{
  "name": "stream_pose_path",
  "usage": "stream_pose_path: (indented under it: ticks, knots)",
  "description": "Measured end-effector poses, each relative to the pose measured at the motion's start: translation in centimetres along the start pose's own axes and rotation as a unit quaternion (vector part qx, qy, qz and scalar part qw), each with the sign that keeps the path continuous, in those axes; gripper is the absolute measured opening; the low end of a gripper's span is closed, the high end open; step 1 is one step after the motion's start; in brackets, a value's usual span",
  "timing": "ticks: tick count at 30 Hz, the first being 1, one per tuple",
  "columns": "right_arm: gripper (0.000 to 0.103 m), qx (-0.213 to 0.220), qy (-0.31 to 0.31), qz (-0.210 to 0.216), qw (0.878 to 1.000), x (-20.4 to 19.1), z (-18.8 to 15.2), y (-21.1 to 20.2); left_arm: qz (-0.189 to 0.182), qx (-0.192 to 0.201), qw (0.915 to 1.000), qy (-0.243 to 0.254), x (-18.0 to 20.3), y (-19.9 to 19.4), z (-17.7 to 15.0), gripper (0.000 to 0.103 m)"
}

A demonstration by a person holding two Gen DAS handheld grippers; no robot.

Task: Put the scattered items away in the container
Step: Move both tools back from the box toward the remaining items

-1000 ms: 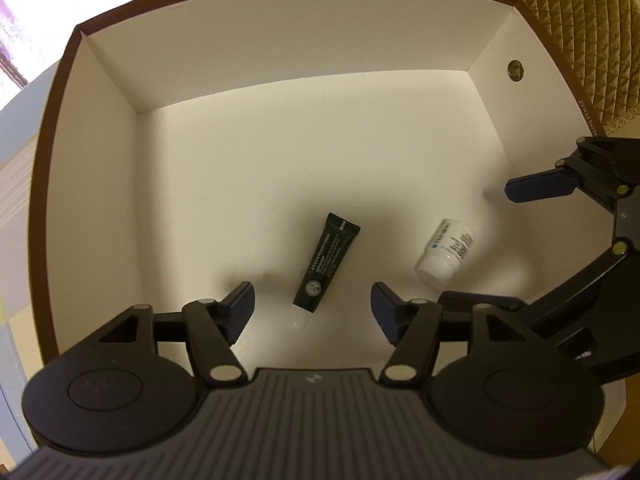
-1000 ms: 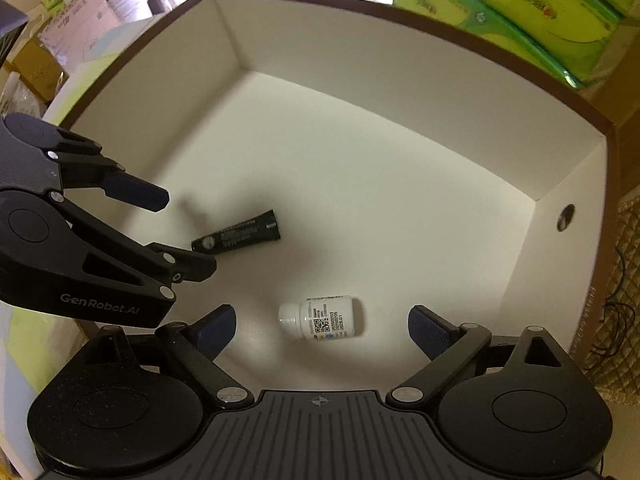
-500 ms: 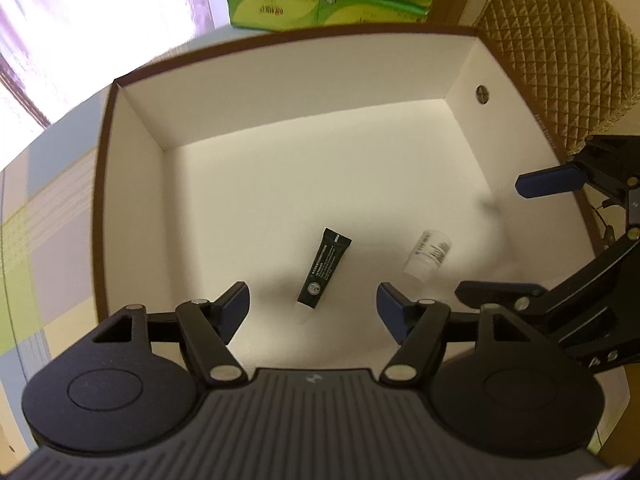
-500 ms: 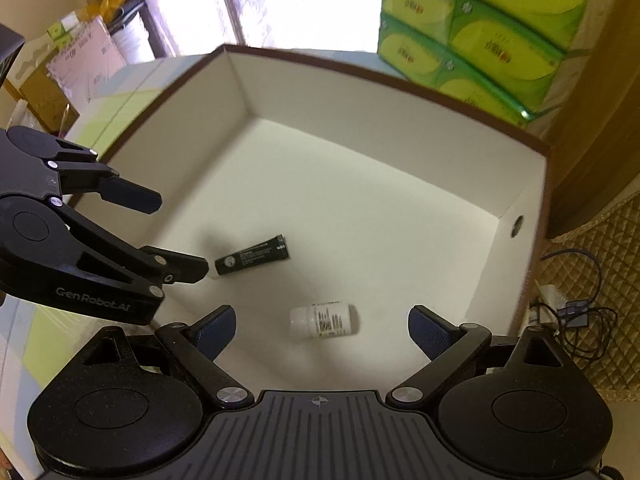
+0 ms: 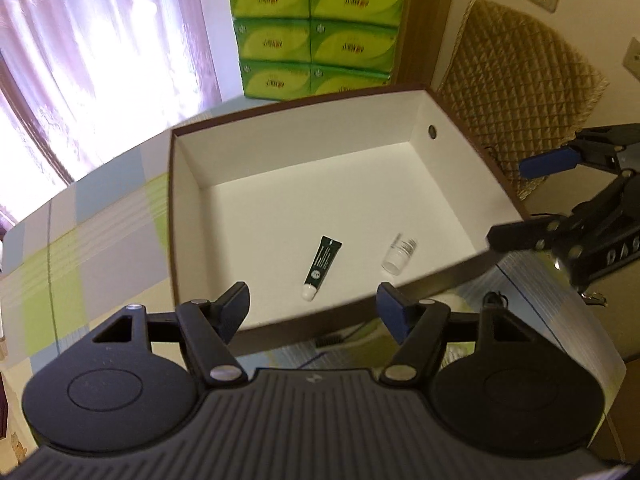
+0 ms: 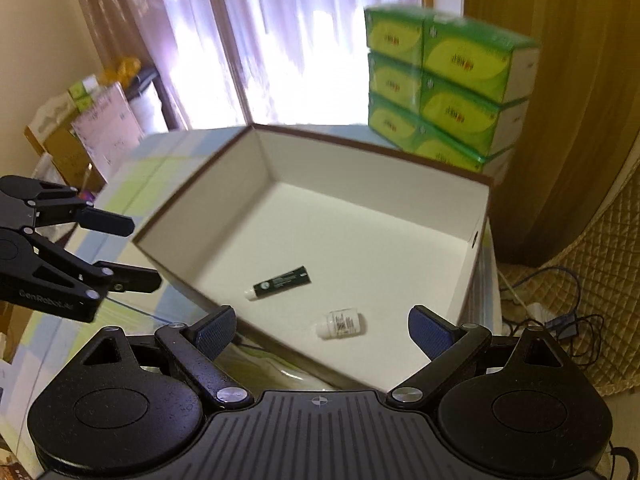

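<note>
Two items lie in the white-lined box (image 5: 304,152) – dark tube (image 5: 322,266), white bottle (image 5: 398,254)

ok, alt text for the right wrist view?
An open box holds a dark tube and a small white bottle, both lying flat. The right tongs hang open and empty above its near edge; the left tongs, also open, are at left.

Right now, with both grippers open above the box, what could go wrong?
The small white bottle lies on its side in the box, so a knock could roll it. The left gripper and right gripper sit close together and might clash. Other scattered items aren't visible, so some may get missed.
</note>
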State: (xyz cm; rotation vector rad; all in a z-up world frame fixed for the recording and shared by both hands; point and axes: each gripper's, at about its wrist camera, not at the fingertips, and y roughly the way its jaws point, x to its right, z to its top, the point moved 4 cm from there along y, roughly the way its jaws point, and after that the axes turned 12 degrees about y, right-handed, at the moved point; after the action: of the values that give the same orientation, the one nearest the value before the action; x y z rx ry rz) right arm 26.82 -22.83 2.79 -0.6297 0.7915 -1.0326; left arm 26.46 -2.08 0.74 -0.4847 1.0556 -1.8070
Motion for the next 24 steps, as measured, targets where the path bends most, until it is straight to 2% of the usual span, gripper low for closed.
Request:
stream_pose_path:
  ticks: [7,13,24]
  knots:
    - [0.098,0.046,-0.016,0.014,0.999,-0.6,-3.6,-3.9,0.011,0.032,0.9994,-0.007,0.4,-4.0,-4.0,0.066]
    - [0.098,0.056,-0.043,0.002,0.997,-1.4,-8.0,-4.3,0.013,0.03,0.9995,-0.005,1.9,-4.9,-8.0,0.066]
    - [0.098,0.022,-0.003,-0.015,1.0,-0.6,-15.1,-2.3,-0.026,0.012,0.9973,-0.068,5.2,-3.7,-13.6,0.066]
